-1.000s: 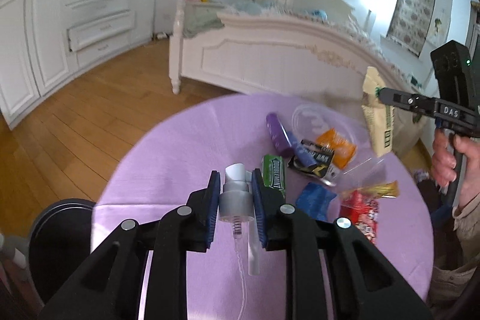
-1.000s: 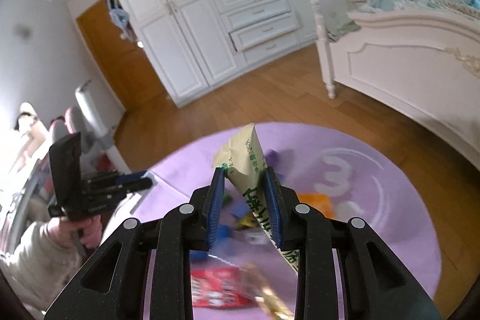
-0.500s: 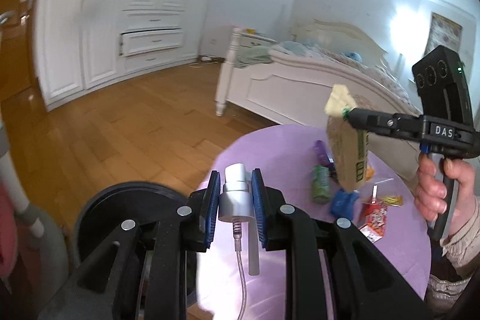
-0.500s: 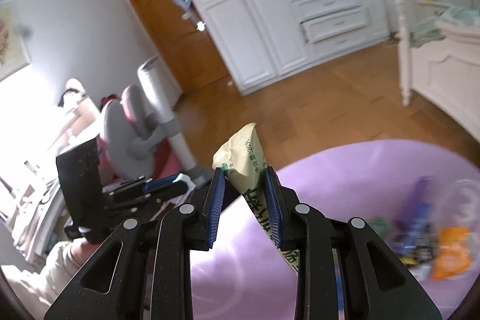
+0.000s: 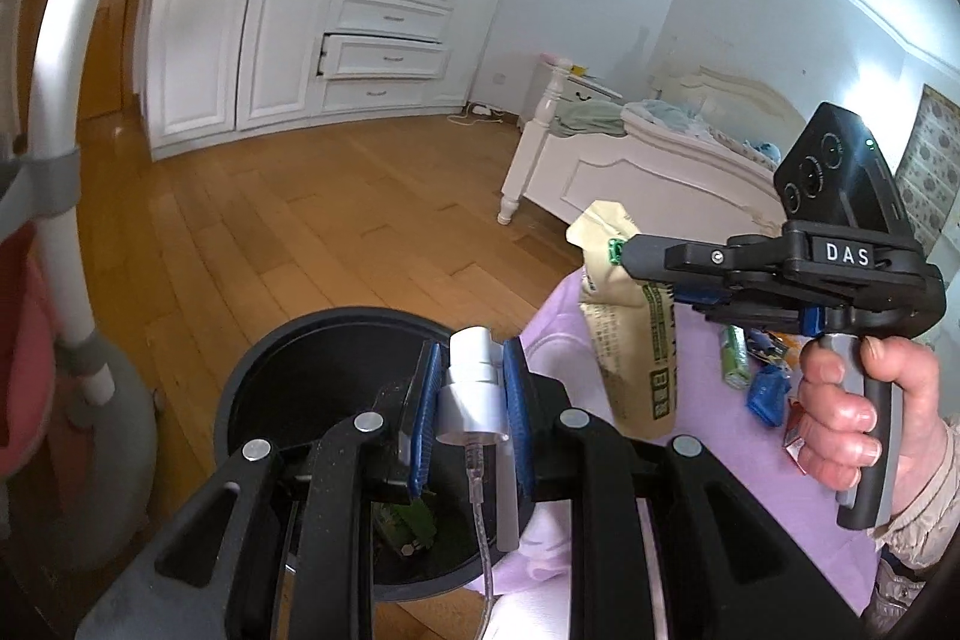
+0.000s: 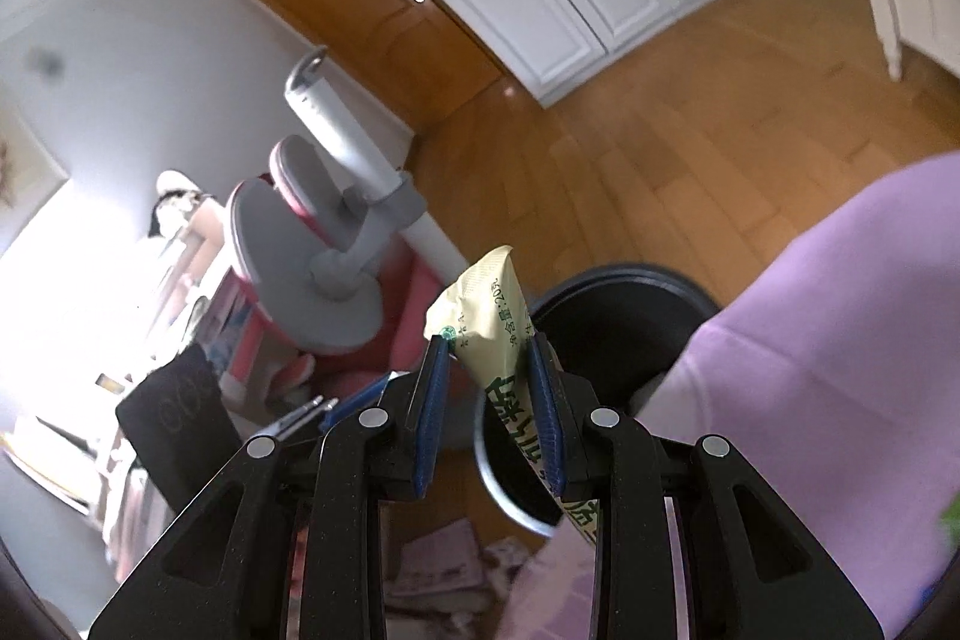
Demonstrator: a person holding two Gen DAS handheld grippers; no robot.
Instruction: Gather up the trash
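Note:
My left gripper (image 5: 471,370) is shut on a white and silver spray pump (image 5: 474,394) with a clear tube, held over the black round trash bin (image 5: 300,358) beside the table. Green trash lies in the bin. My right gripper (image 6: 487,376) is shut on a beige snack packet (image 6: 489,304) with green print. In the left wrist view the packet (image 5: 630,316) hangs at the purple table's edge (image 5: 750,460), just right of the bin. In the right wrist view the bin (image 6: 606,316) lies just beyond the packet.
Several wrappers, green (image 5: 733,355), blue (image 5: 767,388) and red (image 5: 795,436), lie on the table behind the right hand. A grey and pink chair (image 6: 336,232) stands left of the bin. A white bed (image 5: 648,166) and wardrobes (image 5: 312,10) stand across the wooden floor.
Both grippers swung left from over the table toward the bin. The left gripper with the pump is now above the bin; the right gripper with the packet has come to the table edge.

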